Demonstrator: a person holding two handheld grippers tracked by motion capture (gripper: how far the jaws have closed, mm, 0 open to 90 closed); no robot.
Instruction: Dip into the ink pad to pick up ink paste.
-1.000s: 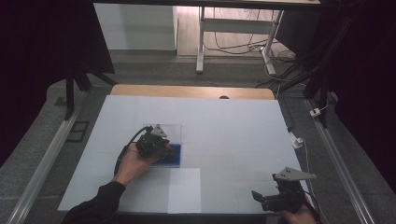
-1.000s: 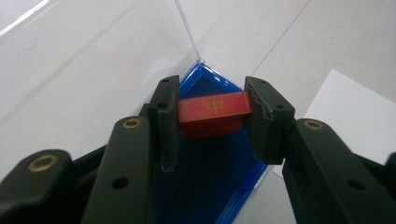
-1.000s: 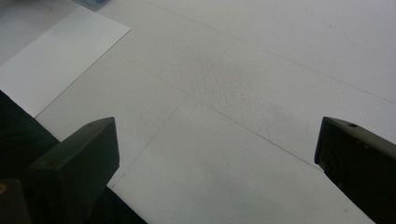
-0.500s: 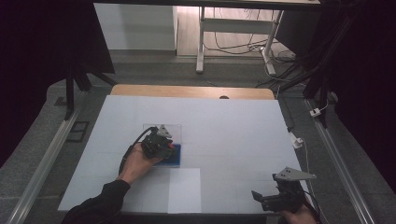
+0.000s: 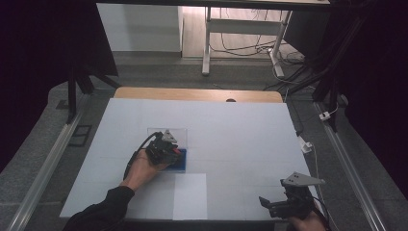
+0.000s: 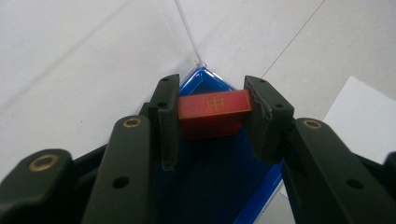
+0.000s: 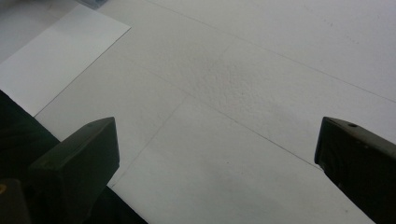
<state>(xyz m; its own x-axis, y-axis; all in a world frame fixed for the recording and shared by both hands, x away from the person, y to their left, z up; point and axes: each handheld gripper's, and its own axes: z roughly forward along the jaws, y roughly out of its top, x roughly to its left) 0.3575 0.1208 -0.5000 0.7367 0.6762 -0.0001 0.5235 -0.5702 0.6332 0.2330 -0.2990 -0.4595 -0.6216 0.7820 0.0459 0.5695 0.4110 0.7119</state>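
Now left gripper (image 6: 212, 116) clamps red block (image 6: 214, 106).

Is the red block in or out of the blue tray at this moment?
In. The red block sits over the blue tray's dark floor near its corner, with the left gripper's fingers closed on its sides.

red block (image 6: 213, 105): glossy plastic | blue tray (image 6: 261, 186): shiny plastic | table (image 7: 261, 84): matt, grainy white | left gripper (image 6: 212, 116): matt black
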